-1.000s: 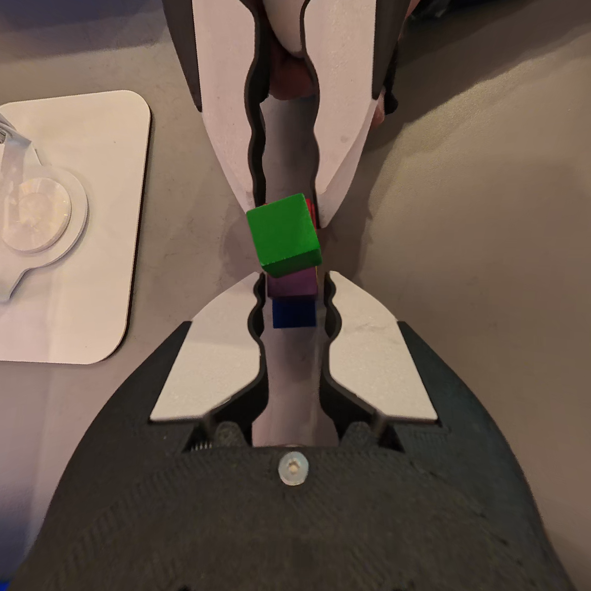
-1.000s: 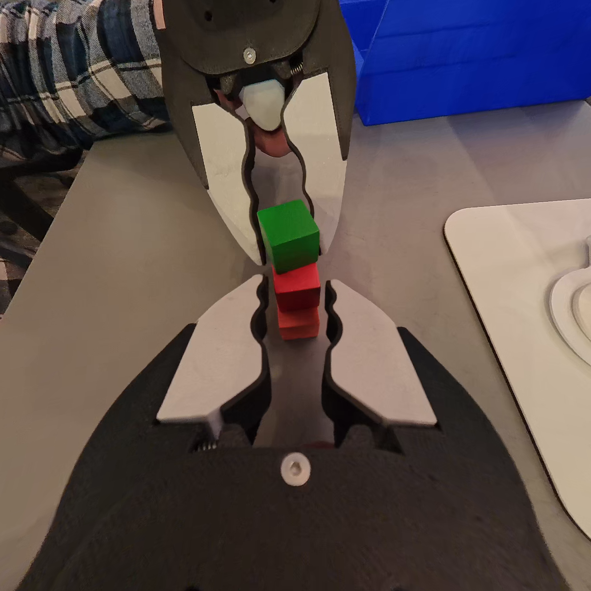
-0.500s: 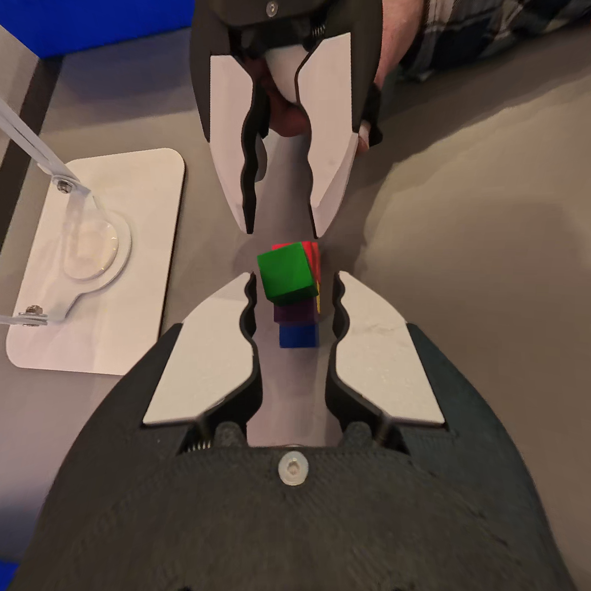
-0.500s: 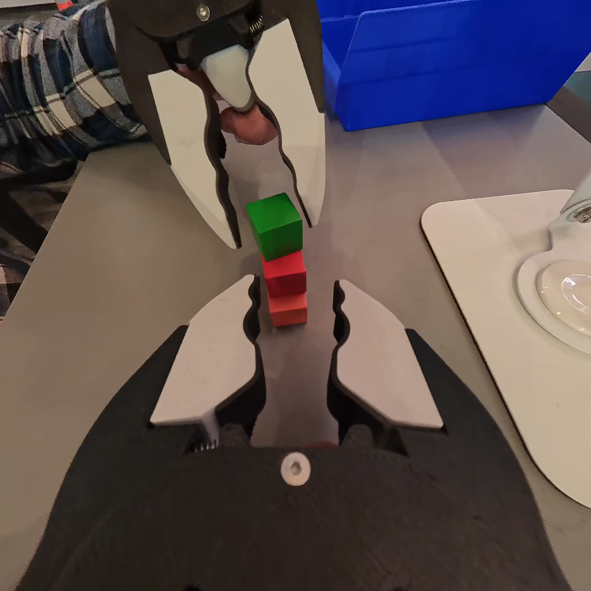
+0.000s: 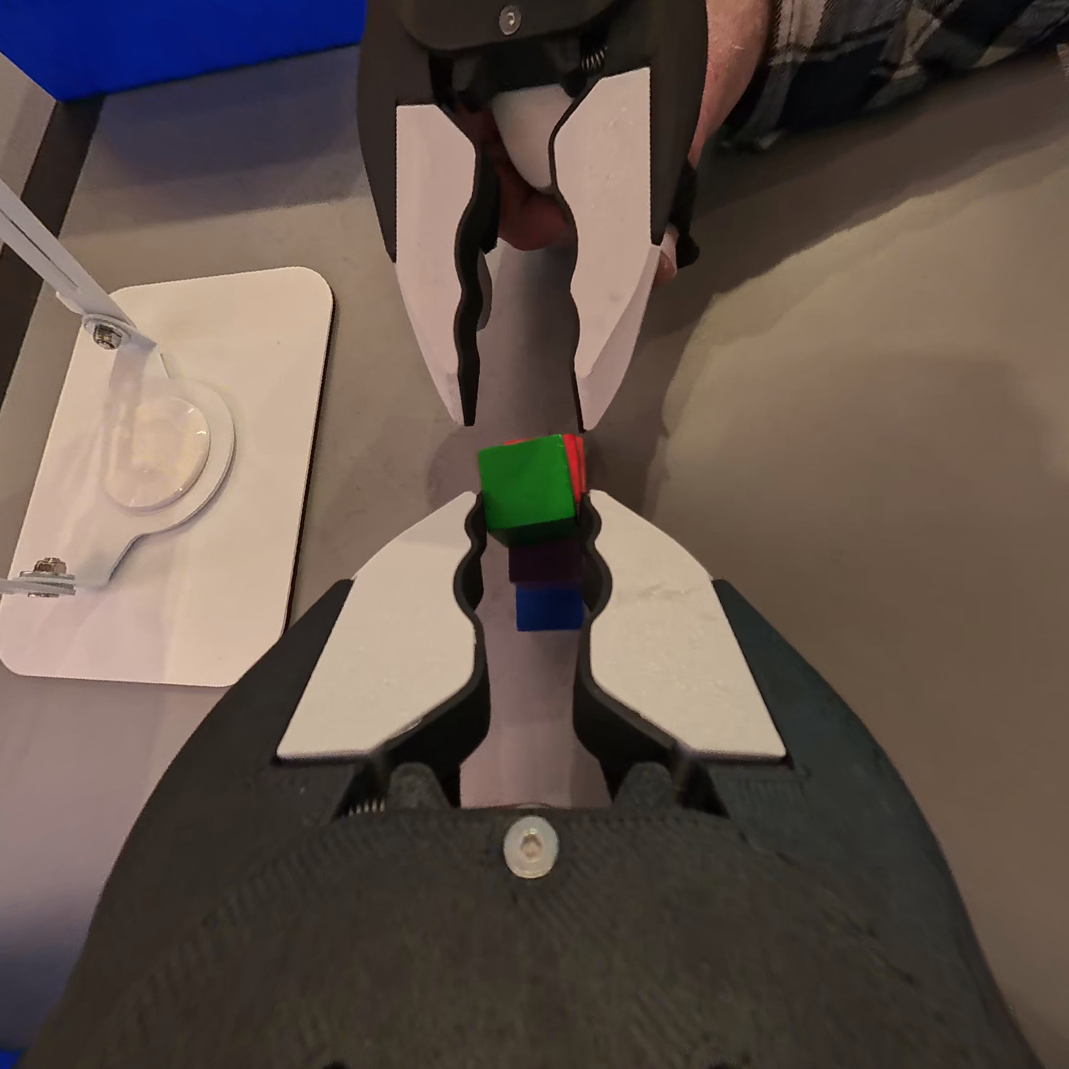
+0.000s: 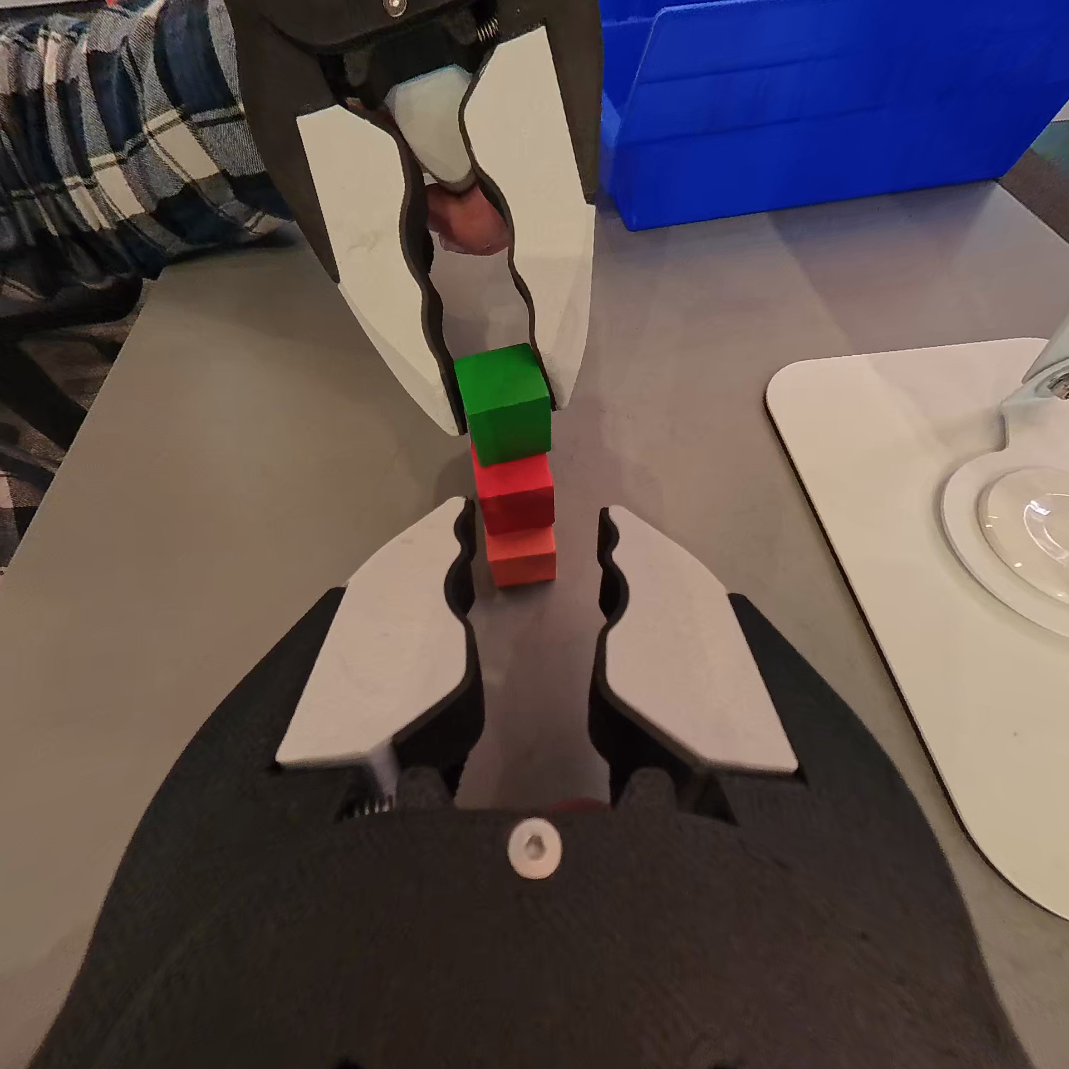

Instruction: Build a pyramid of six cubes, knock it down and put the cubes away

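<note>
The cube pyramid (image 6: pixel 512 463) stands between both grippers; white base plate (image 6: pixel 902 520) flanks it, opposite side open.

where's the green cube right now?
The green cube tops the pyramid at table centre, sitting above the red cube in the right wrist view. It sits between the left tool's fingertips, with the right tool just short of the stack.

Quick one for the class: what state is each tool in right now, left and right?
Left tool: closed on the green cube.
Right tool: open, holding nothing; the red cube stands loose between its fingers.
</note>
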`<action>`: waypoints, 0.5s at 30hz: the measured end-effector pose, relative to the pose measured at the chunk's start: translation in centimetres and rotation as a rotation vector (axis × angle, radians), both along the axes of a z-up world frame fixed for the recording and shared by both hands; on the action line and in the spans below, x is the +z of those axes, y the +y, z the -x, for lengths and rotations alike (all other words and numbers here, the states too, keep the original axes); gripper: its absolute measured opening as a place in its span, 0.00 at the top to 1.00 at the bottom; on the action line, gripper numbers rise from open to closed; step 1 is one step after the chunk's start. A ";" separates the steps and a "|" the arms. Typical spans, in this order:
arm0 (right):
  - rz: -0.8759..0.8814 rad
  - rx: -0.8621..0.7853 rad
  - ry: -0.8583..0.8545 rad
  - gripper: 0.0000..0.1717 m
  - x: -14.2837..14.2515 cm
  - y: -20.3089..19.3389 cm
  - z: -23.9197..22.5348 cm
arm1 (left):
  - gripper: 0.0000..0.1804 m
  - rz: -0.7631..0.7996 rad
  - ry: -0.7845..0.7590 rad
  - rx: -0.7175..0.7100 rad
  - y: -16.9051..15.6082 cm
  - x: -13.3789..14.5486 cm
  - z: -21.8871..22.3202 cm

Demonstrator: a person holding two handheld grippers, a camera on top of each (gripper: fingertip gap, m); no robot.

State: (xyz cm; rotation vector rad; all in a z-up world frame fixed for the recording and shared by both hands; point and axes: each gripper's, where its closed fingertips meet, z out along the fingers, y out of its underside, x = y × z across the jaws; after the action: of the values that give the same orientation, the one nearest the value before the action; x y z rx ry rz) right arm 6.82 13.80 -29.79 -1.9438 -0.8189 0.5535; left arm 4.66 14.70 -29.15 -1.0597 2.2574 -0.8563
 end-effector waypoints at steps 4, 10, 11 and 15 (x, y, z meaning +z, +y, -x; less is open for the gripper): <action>0.002 0.001 0.000 0.77 0.0 0.0 0.0 | 0.84 0.000 0.009 -0.020 -0.2 0.0 0.2; 0.002 0.003 0.000 0.77 0.0 0.0 0.0 | 0.84 0.000 0.013 -0.042 -0.3 0.0 0.2; 0.002 0.004 0.000 0.77 0.0 0.0 0.1 | 0.84 -0.001 0.014 -0.039 -0.2 0.0 0.2; 0.002 0.006 0.001 0.77 0.0 0.0 0.1 | 0.83 0.005 0.021 -0.044 -0.2 -0.1 0.2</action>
State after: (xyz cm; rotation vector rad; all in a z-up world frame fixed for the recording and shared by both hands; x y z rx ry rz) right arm 6.75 13.77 -29.79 -1.9435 -0.8242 0.5592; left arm 4.46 14.53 -29.25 -1.0299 2.3050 -0.8725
